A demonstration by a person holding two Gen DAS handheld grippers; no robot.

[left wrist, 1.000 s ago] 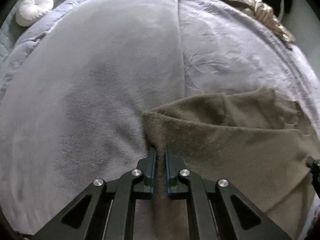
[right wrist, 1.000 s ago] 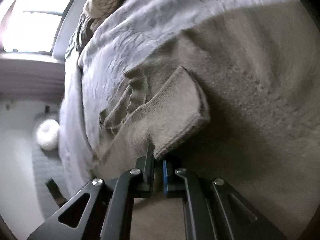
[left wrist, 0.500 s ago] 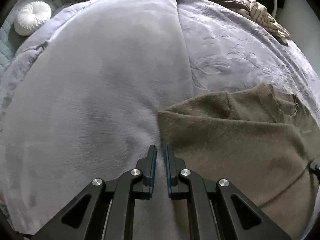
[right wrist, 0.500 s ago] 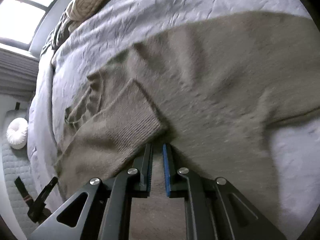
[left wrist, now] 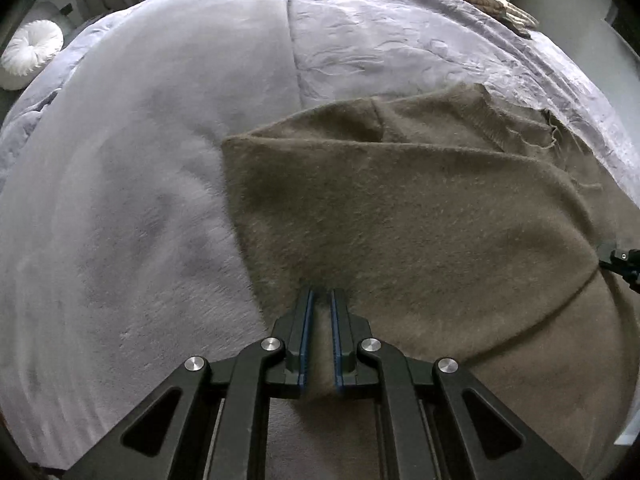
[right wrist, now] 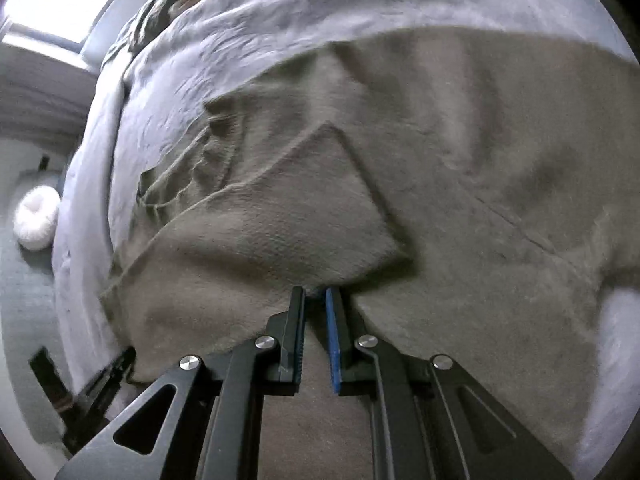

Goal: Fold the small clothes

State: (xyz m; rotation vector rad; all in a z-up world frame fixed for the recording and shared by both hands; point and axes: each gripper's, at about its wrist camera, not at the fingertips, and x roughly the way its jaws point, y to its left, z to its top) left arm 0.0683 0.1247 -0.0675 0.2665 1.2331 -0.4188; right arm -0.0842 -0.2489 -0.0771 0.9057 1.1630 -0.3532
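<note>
Both tools, left (left wrist: 321, 300) and right (right wrist: 316, 300), clamped on brown sweater (left wrist: 420, 216) (bare bedspread (left wrist: 120, 200) leftward).

No text, label, brand, number or sign can be read in either view.
</note>
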